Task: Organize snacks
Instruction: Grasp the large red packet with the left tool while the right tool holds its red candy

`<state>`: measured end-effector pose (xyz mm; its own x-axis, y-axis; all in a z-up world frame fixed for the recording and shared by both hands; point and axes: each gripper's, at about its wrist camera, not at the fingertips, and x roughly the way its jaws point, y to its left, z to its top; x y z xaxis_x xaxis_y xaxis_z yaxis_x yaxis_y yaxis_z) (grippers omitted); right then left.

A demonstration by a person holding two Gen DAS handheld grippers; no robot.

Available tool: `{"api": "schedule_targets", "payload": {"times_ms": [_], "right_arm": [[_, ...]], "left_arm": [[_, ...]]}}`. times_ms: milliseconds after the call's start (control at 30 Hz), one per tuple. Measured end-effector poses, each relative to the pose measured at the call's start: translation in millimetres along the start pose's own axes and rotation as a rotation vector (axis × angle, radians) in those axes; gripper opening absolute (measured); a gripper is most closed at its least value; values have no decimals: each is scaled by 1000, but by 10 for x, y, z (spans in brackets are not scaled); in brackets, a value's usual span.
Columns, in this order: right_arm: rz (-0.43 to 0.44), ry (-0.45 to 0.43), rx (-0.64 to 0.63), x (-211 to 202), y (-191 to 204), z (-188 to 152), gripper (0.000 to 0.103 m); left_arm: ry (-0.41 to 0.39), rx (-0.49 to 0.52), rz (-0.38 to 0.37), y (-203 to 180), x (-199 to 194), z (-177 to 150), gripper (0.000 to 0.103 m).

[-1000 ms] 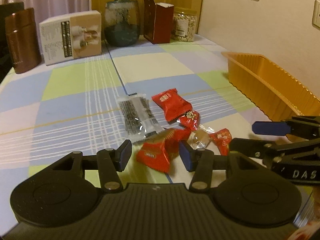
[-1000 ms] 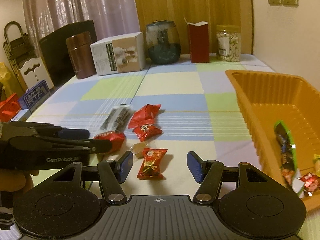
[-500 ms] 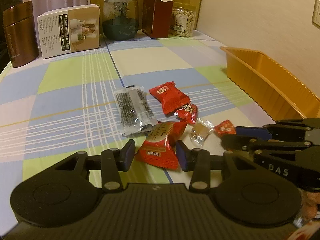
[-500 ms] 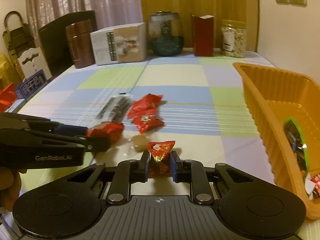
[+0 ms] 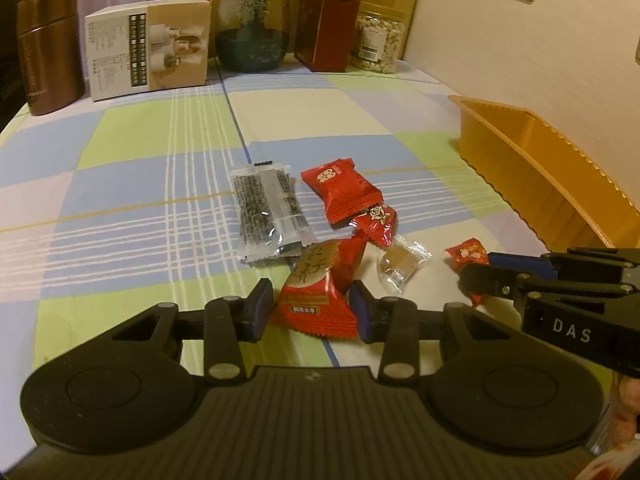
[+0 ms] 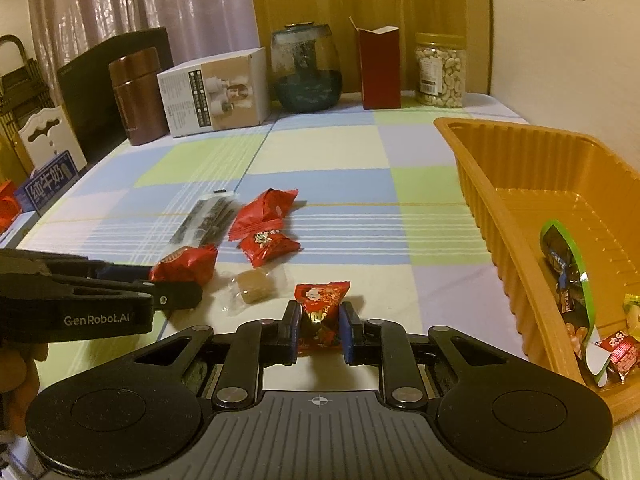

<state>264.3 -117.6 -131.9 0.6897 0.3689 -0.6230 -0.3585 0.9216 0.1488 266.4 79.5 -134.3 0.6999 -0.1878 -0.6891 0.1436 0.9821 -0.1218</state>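
Small red candy (image 6: 320,312): a red wrapper with a printed cartoon figure and gold foil at the bottom, pinched between the pads of the right gripper (image 6: 320,334) just above the tabletop (image 6: 320,152); its writing is too small to read.
Right jaws: closed on the small red candy.
Gold-topped red packet (image 5: 320,292): a red pouch with a gold panel of large brush characters and a small label strip near its lower edge; it lies on the tabletop between the pads of the left gripper (image 5: 312,304).
Left jaws: they have just been closing around the gold-topped red packet, and a sliver of gap shows on each side, so no grip yet.
Gripper writing: "GenRobot.AI" on the left gripper's side, "DAS" on the right one's.
Loose pile: a clear-wrapped brown sweet (image 6: 252,286), a red candy with a cartoon face (image 6: 269,242), a larger red pouch (image 5: 340,190) with white characters, and a clear pack of dark seed bars (image 5: 266,210).
Orange tray (image 6: 516,216): ribbed walls, at the right of the tabletop; it holds a green-edged dark packet (image 6: 568,280), a small red sweet and a yellowish one.
Back row: a lidded jar of nuts (image 6: 440,70), an open dark red carton (image 6: 379,68), a glass jar (image 6: 306,68), a white printed box (image 6: 214,92) and a brown canister (image 6: 138,96).
Blue carton (image 6: 50,184): it reads "纯牛奶".
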Motion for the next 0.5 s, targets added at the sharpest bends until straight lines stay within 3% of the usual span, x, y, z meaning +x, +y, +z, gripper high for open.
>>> {"api": "schedule_targets", "payload": {"times_ms": [167,500], "right_arm": [[0,-9,-3,-70,17,9,20],[-12,-43,-2,-385,-7,27,20]], "left_arm": [[-15,-12,15,-74,-104,-18,30],[-24,-27,27,-250,-391,-83,30]]}}
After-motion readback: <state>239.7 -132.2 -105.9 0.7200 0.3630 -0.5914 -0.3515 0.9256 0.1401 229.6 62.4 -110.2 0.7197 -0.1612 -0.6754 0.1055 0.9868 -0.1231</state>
